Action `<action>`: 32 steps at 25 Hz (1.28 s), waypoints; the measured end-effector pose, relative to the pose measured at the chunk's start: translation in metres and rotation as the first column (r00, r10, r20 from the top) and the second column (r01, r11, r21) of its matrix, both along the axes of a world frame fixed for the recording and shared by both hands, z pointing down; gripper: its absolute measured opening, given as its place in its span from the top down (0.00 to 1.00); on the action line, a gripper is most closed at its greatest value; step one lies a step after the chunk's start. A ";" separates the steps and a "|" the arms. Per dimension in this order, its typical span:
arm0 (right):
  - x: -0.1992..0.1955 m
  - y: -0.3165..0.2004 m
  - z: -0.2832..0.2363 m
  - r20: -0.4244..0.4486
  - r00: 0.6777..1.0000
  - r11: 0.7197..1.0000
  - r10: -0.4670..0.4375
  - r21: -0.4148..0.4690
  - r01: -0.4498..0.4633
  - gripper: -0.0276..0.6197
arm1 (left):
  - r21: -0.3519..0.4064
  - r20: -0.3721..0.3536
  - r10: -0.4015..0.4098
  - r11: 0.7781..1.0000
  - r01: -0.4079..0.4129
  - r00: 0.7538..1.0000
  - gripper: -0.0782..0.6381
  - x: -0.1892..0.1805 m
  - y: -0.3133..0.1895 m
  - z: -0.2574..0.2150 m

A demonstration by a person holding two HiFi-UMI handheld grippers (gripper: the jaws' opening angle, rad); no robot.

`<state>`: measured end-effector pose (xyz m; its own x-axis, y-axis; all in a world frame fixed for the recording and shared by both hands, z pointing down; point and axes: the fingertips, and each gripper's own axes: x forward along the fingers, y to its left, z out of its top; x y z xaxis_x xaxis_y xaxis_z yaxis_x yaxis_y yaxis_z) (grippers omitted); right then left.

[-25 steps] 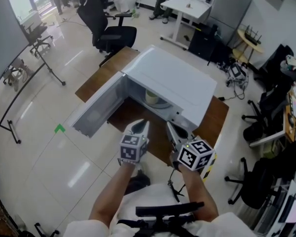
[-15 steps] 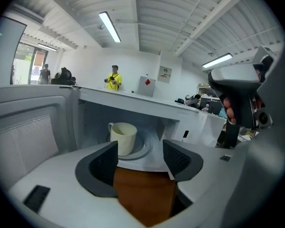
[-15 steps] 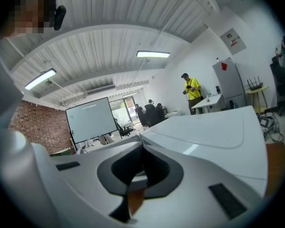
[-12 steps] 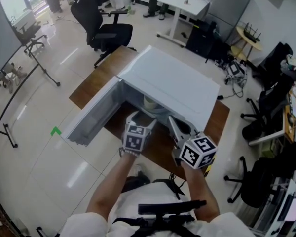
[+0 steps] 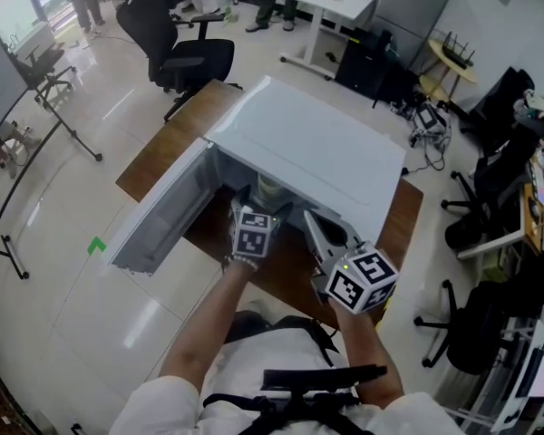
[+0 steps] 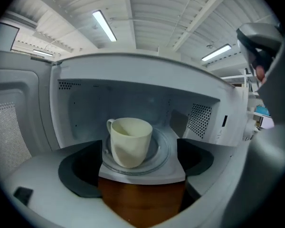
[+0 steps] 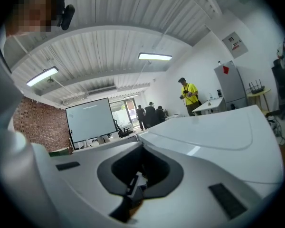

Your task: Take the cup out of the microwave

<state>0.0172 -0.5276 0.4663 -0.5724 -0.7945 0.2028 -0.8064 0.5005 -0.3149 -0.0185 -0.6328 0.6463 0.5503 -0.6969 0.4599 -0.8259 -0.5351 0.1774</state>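
A cream glazed ceramic cup (image 6: 129, 141) stands upright on the round glass turntable (image 6: 162, 152) inside a white metal microwave (image 5: 313, 148). The oven's door (image 5: 159, 211) is swung wide to the left, and the oven sits on a brown wooden bench (image 5: 168, 143). The left hand-held gripper (image 6: 140, 169) is at the oven's mouth, its jaws having just been opening and now spread wide. The cup sits just beyond their tips, framed between them but untouched, so they grip nothing. The right hand-held gripper (image 7: 138, 177) hovers outside, near the microwave's front right corner, its jaws closed together on nothing. The cup is smooth and rigid, tapering slightly toward its base, with a loop handle at its rear left, turned away from the approaching jaws. It is probably light, though whether it holds liquid cannot be told from here. The glaze is likely to be slippery under the pads, and the ceramic would chip if knocked against the painted cavity walls or dropped on the glass plate. The soundest hold appears to be across the body at mid-height, with the pads on opposite sides and the cup kept level as it comes out.
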 end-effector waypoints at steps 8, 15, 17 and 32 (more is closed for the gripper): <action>-0.002 -0.009 0.008 -0.017 1.000 1.000 0.014 0.002 -0.014 0.95 | 0.046 0.046 -0.016 0.999 0.014 0.999 0.22 0.013 -0.033 0.020; -0.003 -0.024 0.009 -0.016 1.000 1.000 0.021 -0.001 -0.021 0.95 | 0.067 0.067 -0.014 0.998 0.010 0.998 0.22 0.025 -0.058 0.031; -0.003 -0.027 0.010 -0.011 1.000 1.000 0.024 0.001 -0.024 0.95 | 0.065 0.067 -0.015 0.998 0.011 0.998 0.22 0.027 -0.063 0.033; 0.010 -0.035 0.008 0.027 0.998 0.998 0.062 0.006 -0.062 0.95 | 0.117 0.080 -0.017 0.993 0.008 0.997 0.25 0.034 -0.080 0.031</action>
<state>0.0267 -0.5623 0.4743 -0.5268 -0.8300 0.1830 -0.8275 0.4517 -0.3336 0.0157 -0.7130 0.6769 0.5053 -0.7551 0.4178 -0.8419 -0.5376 0.0466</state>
